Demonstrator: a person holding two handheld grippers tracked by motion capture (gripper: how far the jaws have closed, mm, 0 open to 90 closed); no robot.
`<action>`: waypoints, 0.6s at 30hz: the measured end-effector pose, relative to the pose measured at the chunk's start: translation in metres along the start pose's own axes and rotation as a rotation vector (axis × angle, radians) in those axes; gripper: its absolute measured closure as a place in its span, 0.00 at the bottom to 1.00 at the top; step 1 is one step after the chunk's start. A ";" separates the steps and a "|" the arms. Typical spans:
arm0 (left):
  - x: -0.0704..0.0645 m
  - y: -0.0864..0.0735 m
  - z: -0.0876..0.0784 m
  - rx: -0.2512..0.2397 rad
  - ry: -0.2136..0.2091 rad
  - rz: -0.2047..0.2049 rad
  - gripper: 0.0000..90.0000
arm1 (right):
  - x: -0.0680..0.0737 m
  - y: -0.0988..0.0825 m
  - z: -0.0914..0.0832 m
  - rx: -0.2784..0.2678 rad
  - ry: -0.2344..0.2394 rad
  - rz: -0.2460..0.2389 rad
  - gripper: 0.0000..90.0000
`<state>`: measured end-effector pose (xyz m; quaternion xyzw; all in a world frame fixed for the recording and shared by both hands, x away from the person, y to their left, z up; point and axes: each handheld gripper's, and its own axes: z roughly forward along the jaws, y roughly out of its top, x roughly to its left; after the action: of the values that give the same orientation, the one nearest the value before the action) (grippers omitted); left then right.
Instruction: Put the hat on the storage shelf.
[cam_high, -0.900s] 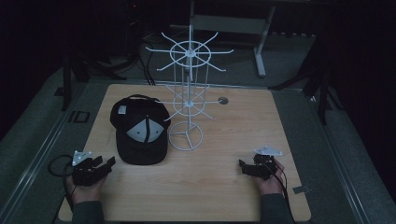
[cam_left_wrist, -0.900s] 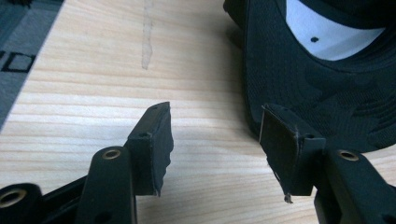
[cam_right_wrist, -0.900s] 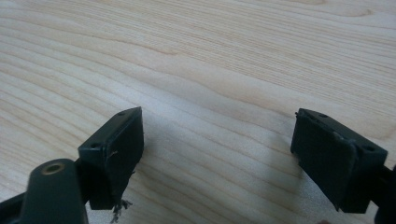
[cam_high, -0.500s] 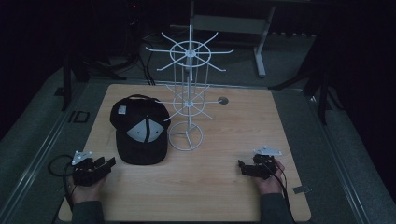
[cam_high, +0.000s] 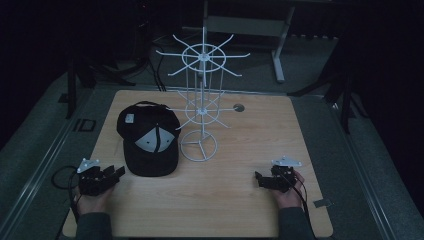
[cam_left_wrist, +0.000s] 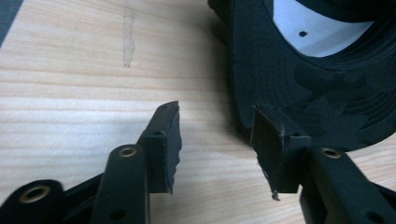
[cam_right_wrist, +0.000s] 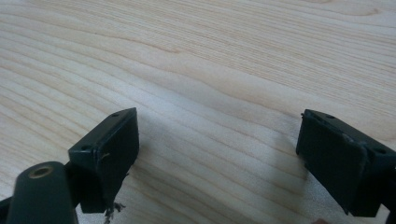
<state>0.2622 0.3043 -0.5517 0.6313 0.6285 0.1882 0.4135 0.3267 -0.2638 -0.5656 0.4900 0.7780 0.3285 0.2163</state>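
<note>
Tongs (cam_high: 119, 172) parted, wooden table (cam_high: 240, 200), dark room

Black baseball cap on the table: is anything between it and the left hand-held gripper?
Nothing visible. The left hand-held gripper is open with its jaws aimed at the brim of the black baseball cap with a white front panel, and bare light wooden tabletop lies between them. The white wire display rack stands beside the cap.

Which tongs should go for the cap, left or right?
Left, probably. The left tongs sit open right beside the black cap, whose brim lies just ahead of them in the left gripper view. The right tongs, also open, rest across the table, facing bare wood.
</note>
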 end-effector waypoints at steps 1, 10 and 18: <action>0.000 0.001 0.001 -0.001 -0.002 0.002 0.54 | 0.000 0.000 0.000 0.000 0.000 0.000 0.14; 0.002 0.008 0.013 0.035 -0.090 0.008 0.48 | 0.000 0.000 0.000 0.000 0.000 0.000 0.14; 0.005 0.009 0.027 0.074 -0.135 -0.004 0.42 | 0.000 0.000 0.000 0.000 0.000 -0.001 0.14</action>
<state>0.2887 0.3031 -0.5621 0.6560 0.6072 0.1210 0.4316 0.3267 -0.2639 -0.5656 0.4898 0.7781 0.3285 0.2164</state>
